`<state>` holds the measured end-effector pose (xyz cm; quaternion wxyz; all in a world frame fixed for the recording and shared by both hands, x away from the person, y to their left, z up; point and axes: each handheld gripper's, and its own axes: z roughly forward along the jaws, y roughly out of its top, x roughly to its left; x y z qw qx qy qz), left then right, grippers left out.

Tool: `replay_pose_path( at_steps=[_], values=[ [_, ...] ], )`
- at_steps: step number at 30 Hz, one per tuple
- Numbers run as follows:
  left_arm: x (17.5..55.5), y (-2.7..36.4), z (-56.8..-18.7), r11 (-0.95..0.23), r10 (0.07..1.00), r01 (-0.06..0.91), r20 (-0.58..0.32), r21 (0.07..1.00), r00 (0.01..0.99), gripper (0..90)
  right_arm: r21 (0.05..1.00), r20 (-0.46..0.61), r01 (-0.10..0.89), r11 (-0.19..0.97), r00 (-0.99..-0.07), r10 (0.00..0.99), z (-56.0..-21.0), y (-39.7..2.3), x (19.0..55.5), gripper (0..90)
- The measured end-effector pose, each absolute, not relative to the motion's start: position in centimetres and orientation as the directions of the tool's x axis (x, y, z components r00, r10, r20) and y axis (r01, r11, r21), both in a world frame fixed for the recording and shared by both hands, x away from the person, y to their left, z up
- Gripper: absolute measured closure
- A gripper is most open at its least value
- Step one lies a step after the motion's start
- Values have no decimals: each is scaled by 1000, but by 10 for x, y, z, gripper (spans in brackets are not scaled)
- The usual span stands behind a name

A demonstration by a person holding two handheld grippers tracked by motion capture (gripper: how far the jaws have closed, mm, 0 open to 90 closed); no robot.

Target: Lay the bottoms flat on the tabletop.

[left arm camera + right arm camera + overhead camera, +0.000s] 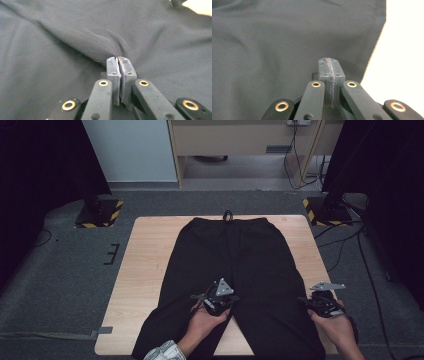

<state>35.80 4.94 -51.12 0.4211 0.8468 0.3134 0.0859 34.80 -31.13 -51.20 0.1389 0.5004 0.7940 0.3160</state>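
**Grasping stage: both grippers closed on a pair of trousers laid flat**

A pair of black, soft-fabric trousers with an elastic waistband [235, 265] lies spread on the pale wooden tabletop [145, 270], waistband toward 12 o'clock, legs running down to 6 o'clock. The left gripper [216, 301] sits at the inner edge of the right-hand leg, just below the crotch, near the centre of the high view. In the left gripper view its jaws are pressed together, with a ridge of cloth [100, 47] gathered up and running into their tips, which suggests a pinch on the inner seam. The right gripper [320, 304] rests at 4 o'clock on the outer edge of the same leg. In the right gripper view [329, 67] its jaws meet fully beside the fabric's border; whether cloth is caught between them cannot be told.

Judged step: securing both edges of one leg before folding. The next move likely calls for lifting both hands together and carrying that leg toward 9 o'clock over the other, keeping the fabric taut and the edges aligned.
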Motion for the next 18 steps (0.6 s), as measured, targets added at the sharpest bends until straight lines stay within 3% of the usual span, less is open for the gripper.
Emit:
replay_pose_path(
  at_steps=[1,3,4,6,9,11,14,18],
  values=[
    [358,55,-510,-449,609,462,-117,765,785,865,634,92,713,301,-455,886,-512,-312,347,900],
    [360,61,-510,-437,617,469,-124,767,777,814,645,87,711,281,-434,897,-512,-317,347,749],
    [361,63,-510,-424,622,471,-128,774,772,729,649,93,715,260,-414,906,-512,-318,348,619],
    [363,65,-509,-407,627,460,-125,789,769,535,673,97,703,231,-393,914,-511,-320,356,508],
    [366,64,-509,-376,644,461,-131,804,754,464,687,115,701,193,-367,923,-513,-321,369,429],
    [369,59,-513,-386,652,476,-132,790,747,498,686,123,706,179,-354,927,-516,-321,379,430],
    [374,53,-520,-411,656,497,-131,764,743,594,672,116,718,185,-348,930,-521,-319,391,520],
    [380,49,-526,-418,664,511,-131,751,736,742,649,112,732,205,-359,926,-521,-316,394,851]
  ],
)
